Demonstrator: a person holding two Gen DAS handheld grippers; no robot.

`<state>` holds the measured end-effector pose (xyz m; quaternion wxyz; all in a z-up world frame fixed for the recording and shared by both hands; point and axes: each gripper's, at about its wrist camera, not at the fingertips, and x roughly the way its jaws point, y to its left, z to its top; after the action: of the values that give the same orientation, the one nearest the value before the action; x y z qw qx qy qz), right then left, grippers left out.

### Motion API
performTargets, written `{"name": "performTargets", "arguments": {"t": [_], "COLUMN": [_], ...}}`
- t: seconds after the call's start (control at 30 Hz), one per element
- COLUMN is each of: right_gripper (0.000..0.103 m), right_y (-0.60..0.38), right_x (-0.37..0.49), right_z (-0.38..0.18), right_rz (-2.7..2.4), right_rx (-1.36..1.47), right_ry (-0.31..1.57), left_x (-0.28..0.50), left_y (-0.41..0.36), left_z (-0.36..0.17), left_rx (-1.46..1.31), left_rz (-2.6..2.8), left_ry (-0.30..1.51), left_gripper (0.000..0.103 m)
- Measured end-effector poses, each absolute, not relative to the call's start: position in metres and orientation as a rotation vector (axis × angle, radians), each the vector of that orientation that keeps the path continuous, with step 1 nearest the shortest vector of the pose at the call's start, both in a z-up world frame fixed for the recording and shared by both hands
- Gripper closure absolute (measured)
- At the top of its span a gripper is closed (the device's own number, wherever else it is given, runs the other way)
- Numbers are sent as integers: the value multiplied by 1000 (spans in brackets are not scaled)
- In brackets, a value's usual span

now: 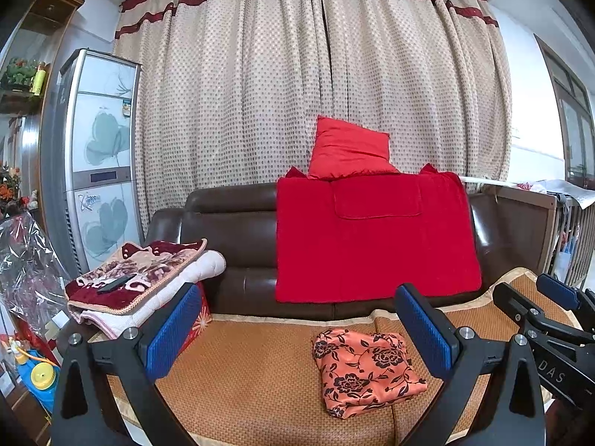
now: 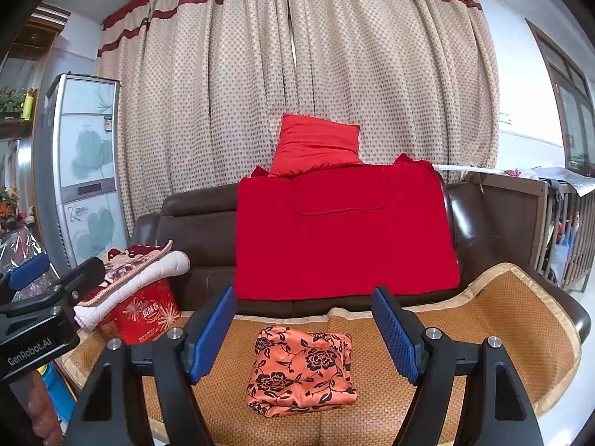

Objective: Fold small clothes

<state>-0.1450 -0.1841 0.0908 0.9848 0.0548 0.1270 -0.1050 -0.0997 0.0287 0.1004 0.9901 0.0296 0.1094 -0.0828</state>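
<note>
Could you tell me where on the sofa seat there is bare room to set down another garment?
The woven seat mat is bare right of the folded floral garment, and also between it and the red gift box. The left end is crowded: folded blankets are stacked on that box.

"GenRobot.AI" marks the left hand-held gripper (image 2: 26,278); "DAS" shows on the right hand-held gripper (image 1: 535,295).
</note>
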Motion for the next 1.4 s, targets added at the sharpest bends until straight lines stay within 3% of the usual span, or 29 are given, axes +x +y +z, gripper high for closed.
{"name": "performTargets", "arguments": {"t": [0.83, 1.4], "right_gripper": [25, 25], "right_y": [-185, -215], "right_x": [-114, -53], "right_z": [66, 62], "right_rz": [-220, -234], "right_rx": [118, 119], "right_ry": [336, 372], "left_x": [-68, -5], "left_y": [33, 14], "left_z": [83, 77], "left_rx": [38, 39], "left_rz": [-145, -137], "left_ry": [272, 315], "left_gripper": [0, 0]}}
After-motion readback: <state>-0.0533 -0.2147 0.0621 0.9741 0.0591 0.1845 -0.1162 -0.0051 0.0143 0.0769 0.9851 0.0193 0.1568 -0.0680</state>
